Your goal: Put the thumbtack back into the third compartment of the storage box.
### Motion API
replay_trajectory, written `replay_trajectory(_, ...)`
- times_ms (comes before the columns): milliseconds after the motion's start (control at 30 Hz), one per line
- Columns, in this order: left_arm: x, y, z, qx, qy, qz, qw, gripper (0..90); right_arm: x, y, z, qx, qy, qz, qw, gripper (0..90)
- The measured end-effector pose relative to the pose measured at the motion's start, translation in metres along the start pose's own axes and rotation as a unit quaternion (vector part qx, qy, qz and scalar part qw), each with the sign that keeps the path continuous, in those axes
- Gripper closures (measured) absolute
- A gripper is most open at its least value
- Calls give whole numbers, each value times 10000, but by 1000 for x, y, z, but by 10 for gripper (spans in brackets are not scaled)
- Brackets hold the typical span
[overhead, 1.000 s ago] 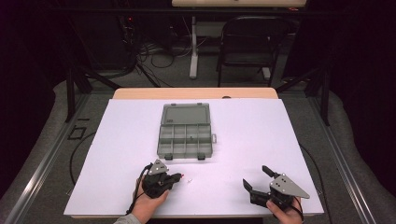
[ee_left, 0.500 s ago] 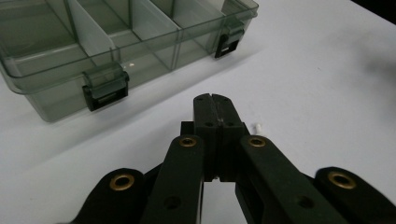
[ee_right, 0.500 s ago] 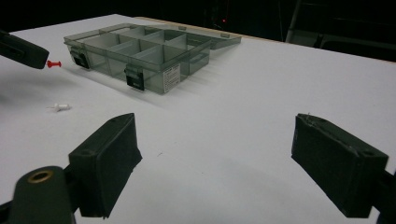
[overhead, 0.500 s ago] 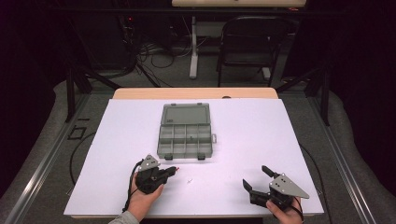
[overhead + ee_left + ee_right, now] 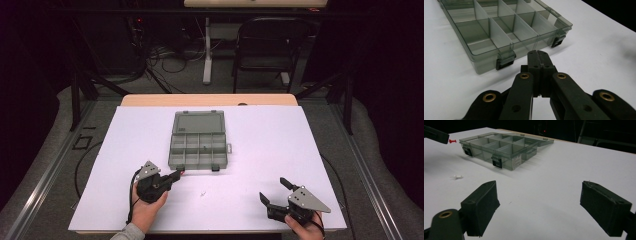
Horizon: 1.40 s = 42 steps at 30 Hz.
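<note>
Waiting nearest the person, well to the right of the box and on its near side, the right gripper (image 5: pixel 273 190) has its two black, matte-padded jaws spread wide with nothing between them, probably kept ready for the next pick. A small white plastic pushpin (image 5: pixel 457 177) lies on its side on the smooth white table sheet (image 5: pixel 300 150), a little nearer the person than the box's front wall, loose and apart from both tools; it looks like the next piece to collect. Just beside the box's near left corner, the left gripper (image 5: pixel 176 175) has its ribbed black jaws pressed fully together, and a tiny red plastic pushpin (image 5: pixel 452 141) sticks out from their tip, pinched there, I judge, so it can be carried over the rim and dropped into a cell. The translucent smoky-grey plastic organiser box (image 5: pixel 197 145) is a shallow rectangle split by thin upright dividers into compartments that look empty, with two black snap latches (image 5: pixel 505 61) on its front wall and a small handle tab on its right side. Its flat hinged lid (image 5: pixel 198 122) lies folded open behind it, leaving every compartment reachable from above.
</note>
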State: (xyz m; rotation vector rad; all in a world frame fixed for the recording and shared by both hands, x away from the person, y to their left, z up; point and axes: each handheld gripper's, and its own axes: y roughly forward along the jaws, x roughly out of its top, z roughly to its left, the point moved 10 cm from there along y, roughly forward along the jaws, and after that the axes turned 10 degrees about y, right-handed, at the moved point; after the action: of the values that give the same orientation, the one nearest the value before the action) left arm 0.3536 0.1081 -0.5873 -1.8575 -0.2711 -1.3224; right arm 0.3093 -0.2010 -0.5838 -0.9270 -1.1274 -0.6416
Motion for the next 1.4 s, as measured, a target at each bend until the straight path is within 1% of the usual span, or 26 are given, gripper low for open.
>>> replay_trajectory(67, 4, -2, 2, 2, -67, -49, 10000, 900, 0, 0, 0, 4, 19, -9, 10000, 143)
replay_trajectory(167, 8, -5, 3, 11, -53, -95, 9999, 900, 0, 0, 0, -2, 22, -8, 10000, 143)
replay_trajectory(233, 15, -6, 3, -28, -16, -127, 9999, 900, 0, 0, -1, -5, 9, 9, 10000, 142)
replay_trajectory(267, 15, -6, 3, -28, -16, -127, 9999, 900, 0, 0, -1, -5, 9, 9, 10000, 142)
replay_trajectory(333, 23, -6, 2, -43, 51, -146, 9999, 900, -1, 0, -1, -31, 24, 9, 10000, 143)
replay_trajectory(400, 25, -6, 2, -39, 81, -143, 9999, 900, -1, 1, -1, -39, 26, 10, 10000, 143)
replay_trajectory(433, 30, -5, 2, -51, 111, -159, 9998, 900, -1, 1, -1, -41, 29, 16, 10000, 143)
replay_trajectory(533, 35, -3, 2, -59, 119, -151, 9998, 900, -1, 1, -1, -43, 35, 21, 10000, 142)
replay_trajectory(600, 44, 3, 3, -63, 113, -150, 9998, 900, -1, 1, -2, -51, 38, 25, 10000, 143)
replay_trajectory(633, 44, 3, 3, -63, 113, -150, 9998, 900, -1, 1, -2, -51, 38, 25, 10000, 143)
replay_trajectory(667, 50, 7, 5, -84, 79, -174, 9998, 900, -1, 1, -2, -56, 35, 23, 10000, 142)
replay_trajectory(700, 50, 7, 5, -84, 79, -174, 9998, 900, -1, 1, -2, -54, 41, 23, 10000, 142)
replay_trajectory(733, 55, 12, 6, -109, 46, -153, 9998, 900, -1, 1, -2, -53, 39, 25, 10000, 142)
replay_trajectory(767, 55, 12, 6, -109, 46, -153, 9998, 900, -1, 1, -2, -53, 39, 25, 10000, 142)
replay_trajectory(833, 64, 19, 8, -111, 64, -116, 9999, 900, -2, 1, -3, -60, 31, 27, 10000, 142)
replay_trajectory(867, 64, 19, 8, -111, 64, -116, 9999, 900, -2, 1, -3, -60, 31, 27, 10000, 142)
replay_trajectory(900, 68, 25, 8, -97, 76, -58, 9999, 900, -1, 1, -2, -54, 29, 25, 10000, 142)
replay_trajectory(967, 70, 27, 9, -75, 105, -43, 9999, 900, -1, 1, -2, -49, 32, 24, 10000, 143)
replay_trajectory(1033, 76, 36, 10, -56, 138, 20, 9999, 900, -2, 1, -2, -46, 35, 28, 10000, 143)
replay_trajectory(1100, 78, 38, 10, -55, 131, 38, 9999, 900, -2, 1, -2, -42, 31, 29, 10000, 143)
replay_trajectory(1167, 84, 45, 13, -47, 78, 59, 9999, 900, -2, 1, -2, -37, 33, 28, 10000, 142)
replay_trajectory(1200, 84, 45, 13, -47, 78, 59, 9999, 900, -2, 1, -2, -37, 33, 28, 10000, 142)
replay_trajectory(1233, 89, 48, 15, -52, -4, 55, 10000, 900, -2, 1, -2, -36, 29, 27, 10000, 142)
replay_trajectory(1267, 89, 48, 15, -52, -4, 55, 10000, 900, -2, 1, -2, -36, 29, 27, 10000, 142)
replay_trajectory(1367, 96, 56, 22, 37, -89, 88, 9999, 900, -2, 1, -2, -45, 28, 28, 10000, 143)
replay_trajectory(1400, 98, 58, 24, 62, -86, 105, 9999, 900, -2, 1, -2, -34, 29, 31, 10000, 143)
